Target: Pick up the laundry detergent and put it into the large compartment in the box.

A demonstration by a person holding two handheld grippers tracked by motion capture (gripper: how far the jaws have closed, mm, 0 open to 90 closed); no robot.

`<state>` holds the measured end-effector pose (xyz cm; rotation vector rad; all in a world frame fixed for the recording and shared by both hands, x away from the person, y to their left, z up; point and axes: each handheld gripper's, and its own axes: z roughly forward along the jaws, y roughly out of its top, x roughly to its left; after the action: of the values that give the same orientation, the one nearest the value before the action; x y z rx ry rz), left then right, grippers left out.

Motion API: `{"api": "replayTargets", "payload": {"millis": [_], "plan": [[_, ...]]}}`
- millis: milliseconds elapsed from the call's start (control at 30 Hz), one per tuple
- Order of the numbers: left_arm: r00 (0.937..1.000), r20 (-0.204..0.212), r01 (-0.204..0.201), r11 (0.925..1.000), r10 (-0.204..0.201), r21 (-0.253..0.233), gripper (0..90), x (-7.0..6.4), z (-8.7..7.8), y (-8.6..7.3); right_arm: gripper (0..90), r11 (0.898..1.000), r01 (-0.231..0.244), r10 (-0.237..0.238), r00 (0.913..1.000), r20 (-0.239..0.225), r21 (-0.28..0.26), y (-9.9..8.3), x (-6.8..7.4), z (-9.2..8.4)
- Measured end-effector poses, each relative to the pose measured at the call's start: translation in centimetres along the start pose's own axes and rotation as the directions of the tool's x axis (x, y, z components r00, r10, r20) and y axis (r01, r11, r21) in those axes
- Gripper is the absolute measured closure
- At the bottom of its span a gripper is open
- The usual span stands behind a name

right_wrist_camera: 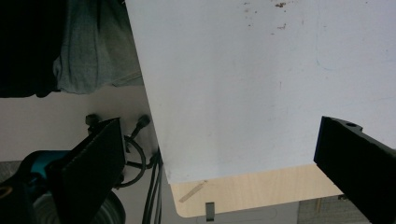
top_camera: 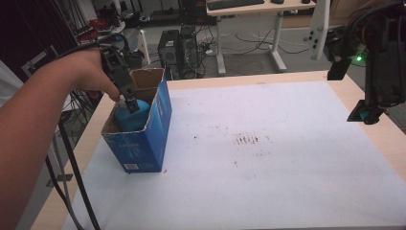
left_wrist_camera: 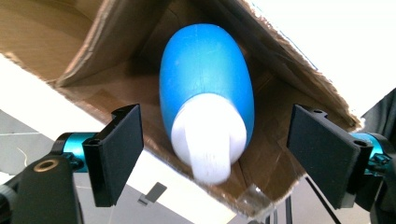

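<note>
A blue bottle with a white cap lies inside an open blue cardboard box at the left of the table. My left gripper hangs at the box's mouth, pointing down into it. In the left gripper view the bottle lies on the brown inside of the box, cap end toward me. My left gripper is open, with the jaws on either side of the cap and clear of it. My right gripper hovers over the table's right edge. In its own view my right gripper is open and empty.
A white sheet covers the wooden table, with a few brown smudges near its middle. Computer towers, cables and a desk stand on the floor behind. The person's forearm reaches in along the left side.
</note>
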<state>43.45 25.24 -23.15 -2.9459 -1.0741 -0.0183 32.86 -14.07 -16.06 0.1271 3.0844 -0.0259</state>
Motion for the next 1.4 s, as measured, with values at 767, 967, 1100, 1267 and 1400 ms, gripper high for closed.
{"api": "replayTargets", "payload": {"millis": [767,967,1100,1267,1400], "plan": [[0.9836,0.004,-0.181,0.9835,0.181,0.012,5.8,-3.9,-4.0,1.1,1.4,1.0,0.019,-0.019,0.9998,-0.003,0.002,0.8,-0.3,-0.1],[0.9682,0.006,-0.25,0.968,0.25,0.019,2.8,-5.5,-4.0,2.1,1.4,1.0,0.015,-0.015,0.9999,-0.004,-0.003,0.9,-0.4,0.1],[0.9439,0.015,-0.33,0.9438,0.33,0.013,1.7,-7.1,-4.2,3.4,1.4,1.0,0.02,-0.02,0.9998,-0.007,-0.001,1.1,-0.5,0.4],[0.9188,0.034,-0.394,0.9189,0.393,0.016,1.7,-8.9,-4.1,4.8,1.4,1.0,0.023,-0.023,0.9996,-0.018,0.0,1.5,-0.5,1.0],[0.8998,0.044,-0.435,0.9003,0.434,0.013,1.6,-9.8,-3.9,5.5,1.4,0.999,0.038,-0.038,0.999,-0.022,0.006,1.7,-0.7,1.5]]}}
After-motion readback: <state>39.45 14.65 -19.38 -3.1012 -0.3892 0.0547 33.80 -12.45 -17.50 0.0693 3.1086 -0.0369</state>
